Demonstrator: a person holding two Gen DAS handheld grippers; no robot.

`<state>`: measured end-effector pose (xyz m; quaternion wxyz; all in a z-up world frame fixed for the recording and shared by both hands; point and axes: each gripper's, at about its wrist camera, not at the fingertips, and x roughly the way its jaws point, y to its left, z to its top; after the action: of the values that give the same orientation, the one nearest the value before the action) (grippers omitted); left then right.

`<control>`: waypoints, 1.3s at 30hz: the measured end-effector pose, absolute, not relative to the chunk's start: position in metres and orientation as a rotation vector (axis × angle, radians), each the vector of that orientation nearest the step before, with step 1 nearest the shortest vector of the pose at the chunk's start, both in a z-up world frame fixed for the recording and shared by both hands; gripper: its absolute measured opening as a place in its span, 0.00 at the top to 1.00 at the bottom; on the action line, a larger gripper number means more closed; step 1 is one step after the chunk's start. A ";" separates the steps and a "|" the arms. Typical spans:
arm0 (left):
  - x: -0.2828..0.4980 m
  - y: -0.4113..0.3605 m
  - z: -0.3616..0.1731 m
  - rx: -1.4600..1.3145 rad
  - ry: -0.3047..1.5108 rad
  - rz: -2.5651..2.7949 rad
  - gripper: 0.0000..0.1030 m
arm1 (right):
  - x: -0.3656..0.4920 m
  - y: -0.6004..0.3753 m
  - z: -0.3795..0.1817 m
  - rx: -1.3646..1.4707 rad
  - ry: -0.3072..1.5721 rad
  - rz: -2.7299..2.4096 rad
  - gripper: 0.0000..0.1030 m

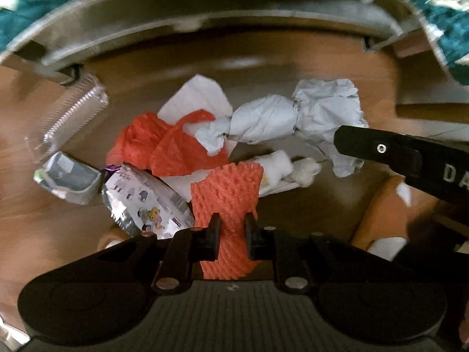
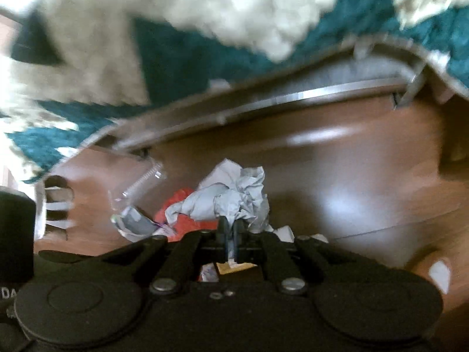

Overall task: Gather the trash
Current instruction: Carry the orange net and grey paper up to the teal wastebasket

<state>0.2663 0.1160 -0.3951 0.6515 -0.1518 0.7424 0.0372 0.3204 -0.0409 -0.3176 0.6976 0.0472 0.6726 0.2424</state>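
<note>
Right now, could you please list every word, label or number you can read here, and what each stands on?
"DA", cut off by the frame edge, on the right tongs' black body.
"DA", cut off likewise, on the black body at the right wrist view's left edge.
Foil wrapper: printed pictures and text too blurred to read.

White letters "DA" stand on the black right gripper (image 1: 410,158) body, right of the left tongs. The same "DA" shows on the black left gripper (image 2: 14,234) body, far left of the right tongs.
</note>
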 end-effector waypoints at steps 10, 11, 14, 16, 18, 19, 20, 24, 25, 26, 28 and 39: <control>0.235 0.106 -0.258 -0.427 1.421 0.092 0.85 | 0.290 -0.093 -0.152 0.052 1.219 0.574 0.97; 0.232 0.104 -0.240 -0.432 1.383 0.085 0.85 | 0.285 -0.102 -0.132 0.048 1.182 0.577 0.97; 0.223 0.092 -0.192 -0.435 1.279 0.068 0.85 | 0.270 -0.125 -0.077 0.043 1.069 0.573 0.97; 0.218 0.082 -0.162 -0.418 1.213 0.060 0.85 | 0.261 -0.138 -0.042 0.043 0.992 0.563 0.97; 0.213 0.072 -0.127 -0.409 1.136 0.045 0.85 | 0.248 -0.155 -0.010 0.032 0.910 0.555 0.97; 0.211 0.066 -0.110 -0.402 1.098 0.038 0.85 | 0.241 -0.163 0.007 0.025 0.869 0.550 0.97; 0.210 0.061 -0.095 -0.394 1.065 0.029 0.85 | 0.235 -0.172 0.022 0.021 0.830 0.551 0.97; 0.207 0.033 -0.034 -0.361 0.943 -0.031 0.85 | 0.215 -0.208 0.073 0.000 0.711 0.535 0.97; 0.207 0.024 -0.018 -0.347 0.912 -0.049 0.85 | 0.211 -0.217 0.086 -0.002 0.688 0.527 0.97; 0.207 0.016 -0.005 -0.337 0.888 -0.065 0.85 | 0.208 -0.227 0.097 -0.006 0.665 0.515 0.97; 0.207 0.000 0.020 -0.312 0.840 -0.100 0.84 | 0.202 -0.244 0.117 -0.014 0.616 0.492 0.97; 0.241 -0.125 0.148 -0.210 0.636 -0.295 0.84 | 0.198 -0.354 0.201 0.000 0.417 0.287 0.97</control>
<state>0.2414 -0.1249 0.1478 0.9337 -0.1025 0.3112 -0.1444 0.1975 -0.3541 0.2007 0.9682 0.0000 0.2061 0.1418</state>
